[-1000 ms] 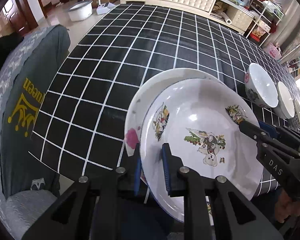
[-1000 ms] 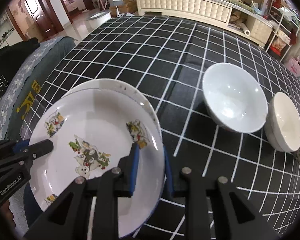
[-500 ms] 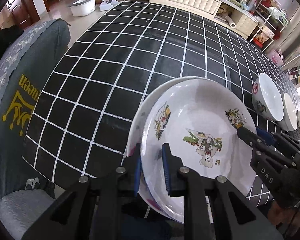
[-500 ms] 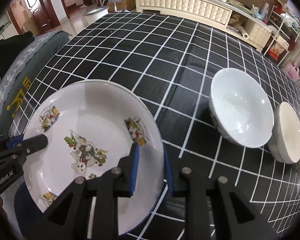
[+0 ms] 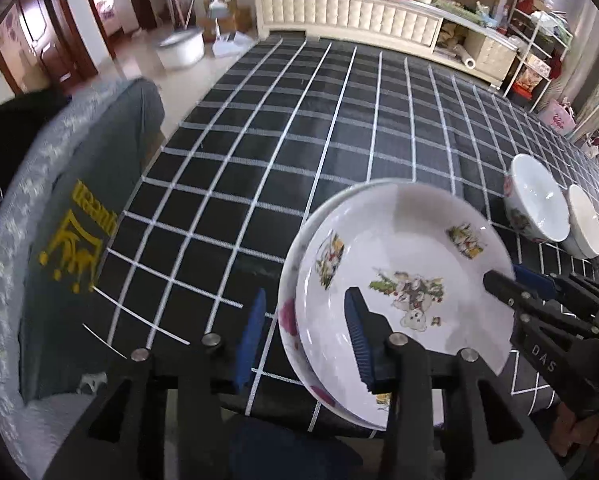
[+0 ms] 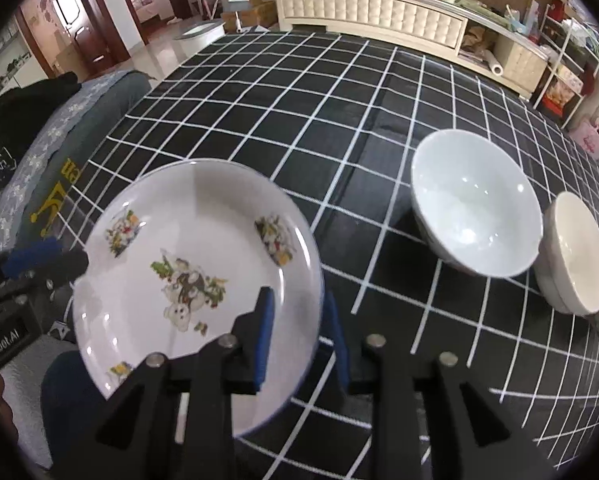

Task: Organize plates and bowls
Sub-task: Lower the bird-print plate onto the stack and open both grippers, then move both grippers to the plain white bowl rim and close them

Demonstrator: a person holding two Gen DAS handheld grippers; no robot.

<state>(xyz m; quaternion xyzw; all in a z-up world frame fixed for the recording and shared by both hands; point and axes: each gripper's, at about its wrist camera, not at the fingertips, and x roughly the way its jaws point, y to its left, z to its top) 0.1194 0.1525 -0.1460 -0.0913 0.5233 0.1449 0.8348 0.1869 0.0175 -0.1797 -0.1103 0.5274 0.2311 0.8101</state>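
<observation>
A white plate with cartoon prints (image 5: pixel 403 280) (image 6: pixel 187 264) lies on top of a second white plate (image 5: pixel 289 316) at the table's near edge. My left gripper (image 5: pixel 305 332) is open, its fingers on either side of the plates' left rims without pinching. My right gripper (image 6: pixel 299 328) has narrow jaws around the cartoon plate's right rim, gripping it. The right gripper shows in the left wrist view (image 5: pixel 511 284) and the left gripper in the right wrist view (image 6: pixel 47 256).
A large white bowl (image 6: pixel 473 208) (image 5: pixel 535 204) and a smaller cream bowl (image 6: pixel 575 252) (image 5: pixel 585 220) stand in a row to the right on the black checked tablecloth (image 6: pixel 299 120). A grey covered chair (image 5: pixel 59 220) stands at the left edge.
The cartoon plate has come down onto the lower plate and nearly covers it. My left gripper has opened and let go of the plate's rim.
</observation>
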